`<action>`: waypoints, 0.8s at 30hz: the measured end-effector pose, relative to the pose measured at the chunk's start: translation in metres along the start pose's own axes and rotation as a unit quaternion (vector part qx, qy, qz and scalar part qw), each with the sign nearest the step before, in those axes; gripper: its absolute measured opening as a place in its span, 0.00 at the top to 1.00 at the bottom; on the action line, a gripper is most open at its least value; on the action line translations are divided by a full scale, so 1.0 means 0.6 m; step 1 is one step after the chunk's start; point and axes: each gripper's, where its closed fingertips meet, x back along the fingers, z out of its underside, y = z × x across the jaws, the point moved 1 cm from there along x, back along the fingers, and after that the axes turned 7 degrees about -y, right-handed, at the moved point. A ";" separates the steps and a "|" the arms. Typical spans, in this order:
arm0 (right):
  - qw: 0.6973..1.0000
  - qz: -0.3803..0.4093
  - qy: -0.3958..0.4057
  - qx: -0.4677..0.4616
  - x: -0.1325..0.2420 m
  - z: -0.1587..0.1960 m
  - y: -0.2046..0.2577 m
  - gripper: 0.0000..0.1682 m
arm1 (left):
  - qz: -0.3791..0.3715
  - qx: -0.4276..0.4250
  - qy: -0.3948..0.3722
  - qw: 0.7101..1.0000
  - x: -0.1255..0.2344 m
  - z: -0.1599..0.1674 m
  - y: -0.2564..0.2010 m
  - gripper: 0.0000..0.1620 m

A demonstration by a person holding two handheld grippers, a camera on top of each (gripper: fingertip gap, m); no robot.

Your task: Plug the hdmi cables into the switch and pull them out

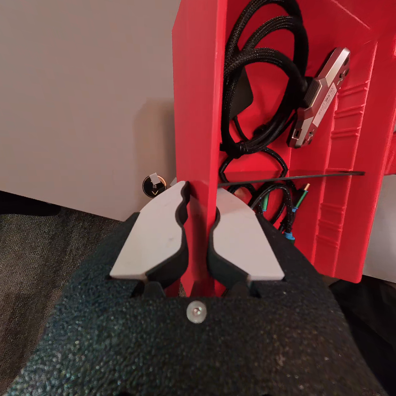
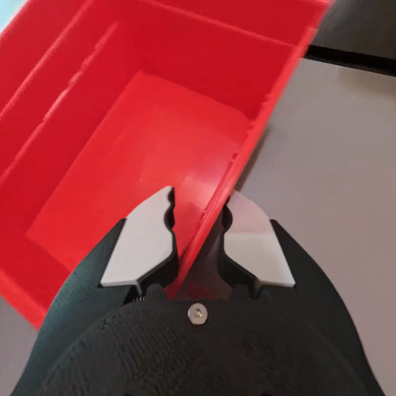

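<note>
A red plastic bin (image 1: 197, 107) is tipped up in the left wrist view. Inside it lie a silver HDMI switch (image 1: 319, 100), thick black braided cables (image 1: 242, 70) and thin cables with green plugs (image 1: 278, 205). One braided cable's plug sits at the switch's side. My left gripper (image 1: 202, 188) is shut on the bin's near wall. In the right wrist view my right gripper (image 2: 200, 192) clamps another wall of the bin (image 2: 267, 128), one finger inside, one outside. The compartment floor (image 2: 150, 150) there is bare.
A thin black divider (image 1: 289, 176) crosses the bin between the cable groups. A round black disc (image 1: 154, 185) sits on the pale surface behind the bin. Grey carpet (image 1: 42, 246) shows at lower left. A grey tabletop (image 2: 332, 171) lies right of the bin.
</note>
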 end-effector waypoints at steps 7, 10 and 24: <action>0.990 -0.096 -0.001 0.099 0.069 -0.027 -0.102 0.83 | 0.023 -0.001 -0.006 1.000 -0.036 -0.010 -0.020 0.90; 0.986 -0.091 -0.035 0.136 0.142 -0.045 -0.199 0.83 | 0.036 -0.009 -0.002 0.999 -0.065 -0.023 -0.047 0.90; 0.992 0.088 -0.085 -0.012 0.509 0.082 -0.878 0.84 | 0.140 -0.027 0.029 0.989 -0.303 -0.114 -0.309 0.87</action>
